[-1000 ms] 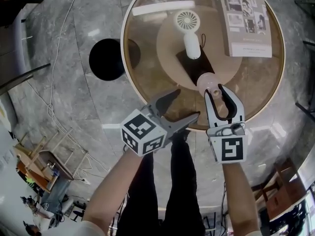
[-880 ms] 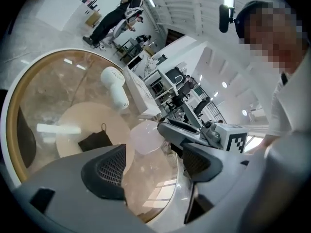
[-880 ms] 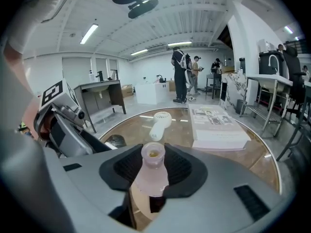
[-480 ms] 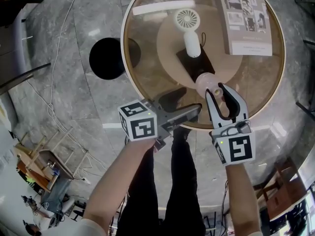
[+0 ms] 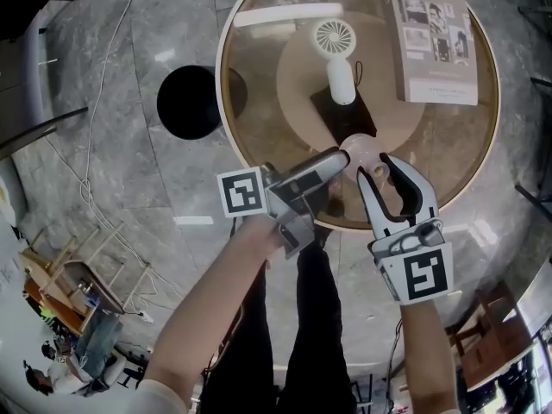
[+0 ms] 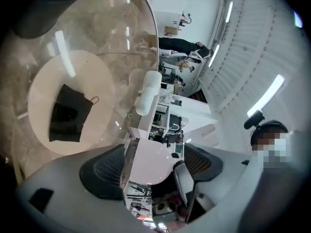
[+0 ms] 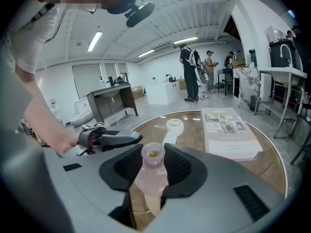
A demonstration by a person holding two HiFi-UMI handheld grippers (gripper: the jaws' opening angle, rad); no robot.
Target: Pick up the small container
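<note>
The small container (image 5: 360, 151) is a pale pink bottle with an open neck, lifted over the near rim of the round glass table (image 5: 470, 184). My right gripper (image 5: 373, 164) is shut on it. In the right gripper view both pads clamp the bottle (image 7: 151, 171) below its neck. My left gripper (image 5: 339, 156) lies rolled on its side just left of the bottle, pointing at it, with its jaws apart. In the left gripper view a pale rounded shape shows between the jaws of the left gripper (image 6: 153, 165). I cannot tell whether it touches them.
A white hand fan (image 5: 336, 54), a black pouch (image 5: 347, 112) and a booklet (image 5: 431, 33) lie on the table behind the bottle. A black round stool (image 5: 188, 102) stands on the marble floor to the left. People stand far back in the room.
The left gripper has rolled onto its side and moved right, up to the bottle. The right gripper has lifted the bottle a little.
</note>
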